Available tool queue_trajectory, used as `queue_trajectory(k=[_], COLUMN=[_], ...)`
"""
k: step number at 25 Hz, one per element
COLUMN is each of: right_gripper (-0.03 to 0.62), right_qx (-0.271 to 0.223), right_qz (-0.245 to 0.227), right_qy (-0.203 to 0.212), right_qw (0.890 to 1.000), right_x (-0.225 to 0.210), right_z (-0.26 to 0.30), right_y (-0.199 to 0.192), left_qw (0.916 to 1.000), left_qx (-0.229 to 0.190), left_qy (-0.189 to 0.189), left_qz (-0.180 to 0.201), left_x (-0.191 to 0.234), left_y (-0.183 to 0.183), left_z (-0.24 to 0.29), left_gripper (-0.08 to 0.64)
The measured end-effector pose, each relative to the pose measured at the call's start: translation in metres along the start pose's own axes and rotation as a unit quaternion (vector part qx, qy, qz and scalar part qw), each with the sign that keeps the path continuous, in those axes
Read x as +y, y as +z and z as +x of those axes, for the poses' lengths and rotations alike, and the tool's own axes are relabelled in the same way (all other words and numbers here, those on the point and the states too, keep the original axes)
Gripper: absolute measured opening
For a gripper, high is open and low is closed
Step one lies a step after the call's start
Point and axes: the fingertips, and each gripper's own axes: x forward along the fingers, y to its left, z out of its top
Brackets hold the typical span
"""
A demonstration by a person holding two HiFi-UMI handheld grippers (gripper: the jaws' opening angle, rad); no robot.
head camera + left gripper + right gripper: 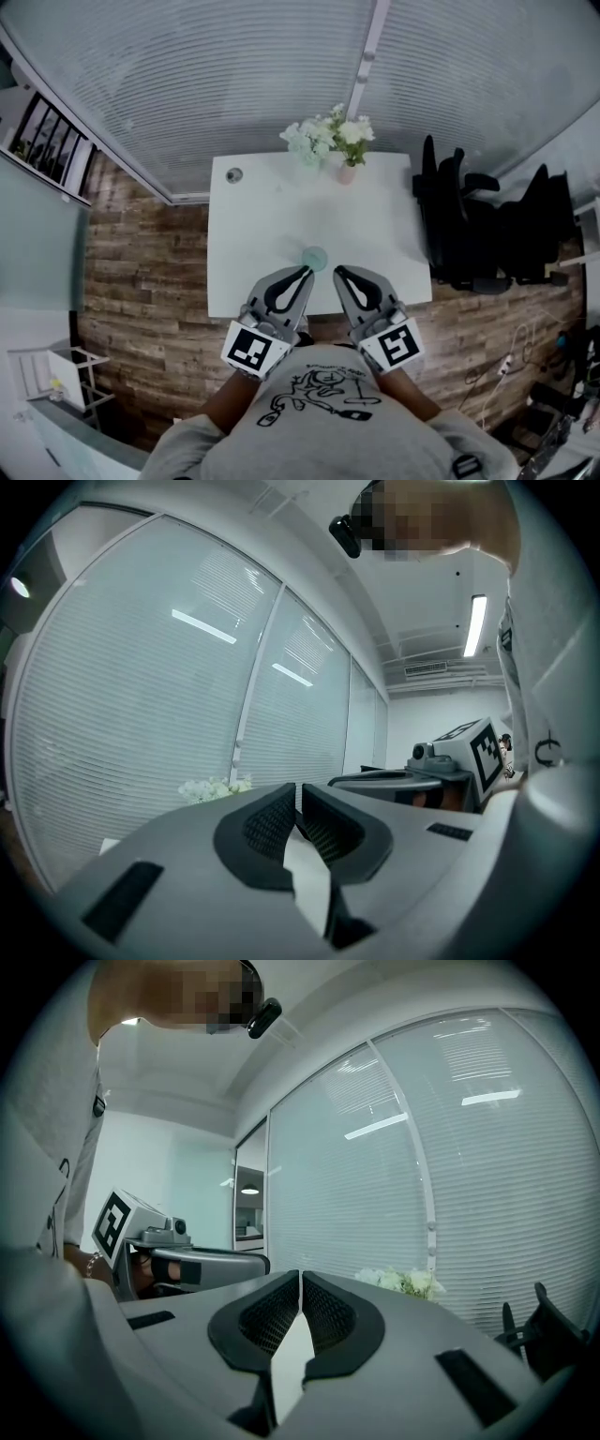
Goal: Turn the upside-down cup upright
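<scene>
A small pale blue-green cup [314, 257] stands on the white table [253, 234] near its front edge; I cannot tell from above which way up it is. My left gripper [306, 271] is shut and empty, just in front and left of the cup. My right gripper [338, 273] is shut and empty too, just in front and right of it. Both are held level over the table's front edge. The left gripper view shows shut jaws [298, 806] with the right gripper [441, 771] beside. In the right gripper view the jaws [300, 1290] are shut; the cup is hidden.
A vase of white flowers [336, 141] stands at the table's far edge, and a small round fitting [233, 174] lies in its far left corner. Black office chairs [473, 225] crowd the right side. Frosted glass walls [234, 75] rise behind. Wooden flooring [141, 262] lies to the left.
</scene>
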Motion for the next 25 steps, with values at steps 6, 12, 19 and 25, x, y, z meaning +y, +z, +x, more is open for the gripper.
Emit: queue_trajectory(k=[6, 12, 19, 25], right_gripper=[0.037, 0.037, 0.037, 0.038], right_qx=[-0.006, -0.007, 0.002, 0.011], right_qz=[0.001, 0.001, 0.001, -0.008], right_qy=[-0.01, -0.016, -0.018, -0.003], right_qw=[1.0, 1.0, 1.0, 1.0], right_x=[-0.009, -0.015, -0.023, -0.027], right_z=[0.013, 0.02, 0.023, 0.023], right_y=[0.001, 0.003, -0.002, -0.007], left_qw=[0.9999, 0.9999, 1.0, 0.9998], left_qx=[0.001, 0.001, 0.003, 0.003], left_qy=[-0.013, -0.013, -0.006, -0.011], left_qz=[0.003, 0.006, 0.005, 0.018], left_x=[0.009, 0.018, 0.022, 0.017], left_y=[0.001, 0.005, 0.005, 0.0], left_z=[0.01, 0.013, 0.017, 0.022], left_gripper=[0.014, 0.014, 0.012, 0.017])
